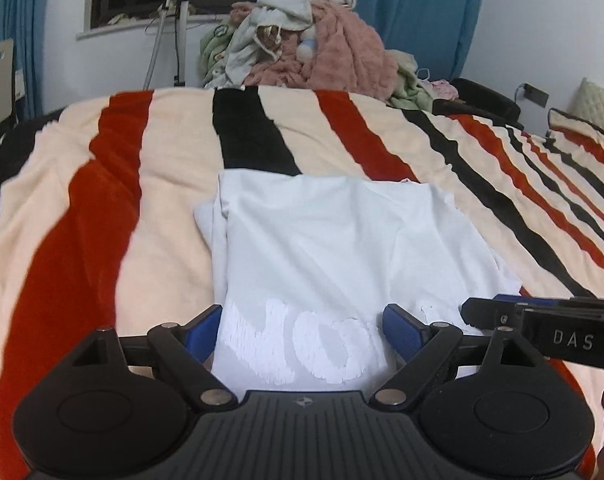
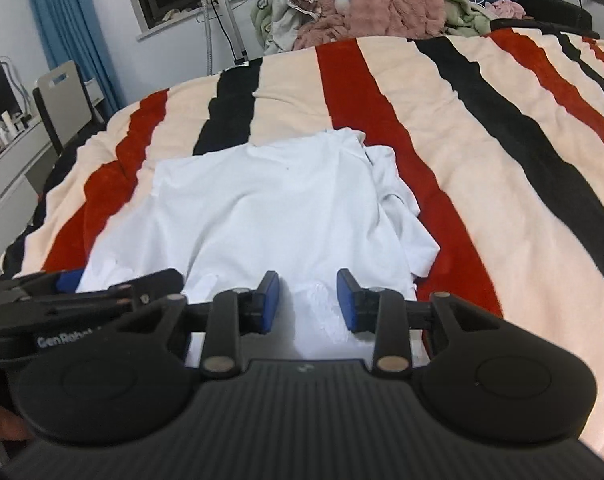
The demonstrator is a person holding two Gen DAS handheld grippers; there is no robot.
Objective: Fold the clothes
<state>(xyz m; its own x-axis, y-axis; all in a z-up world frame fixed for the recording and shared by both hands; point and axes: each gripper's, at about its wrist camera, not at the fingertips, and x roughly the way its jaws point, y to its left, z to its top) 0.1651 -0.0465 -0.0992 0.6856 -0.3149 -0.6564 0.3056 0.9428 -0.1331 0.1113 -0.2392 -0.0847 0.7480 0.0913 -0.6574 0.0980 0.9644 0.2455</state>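
White T-shirt (image 1: 321, 240) on striped blanket (image 1: 102, 200), both grippers' jaws apart, seemingly holding nothing.

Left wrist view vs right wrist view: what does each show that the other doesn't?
Left wrist only: the raised white lettering on the white cotton T-shirt, and a quilted cream pillow at far right.

Right wrist only: a grey chair and a white desk with small bottles at left, plus the shirt's bunched right side.

Both: the T-shirt flat on the red, black and cream striped blanket, the clothes pile behind, and the left gripper and right gripper open over the near hem.
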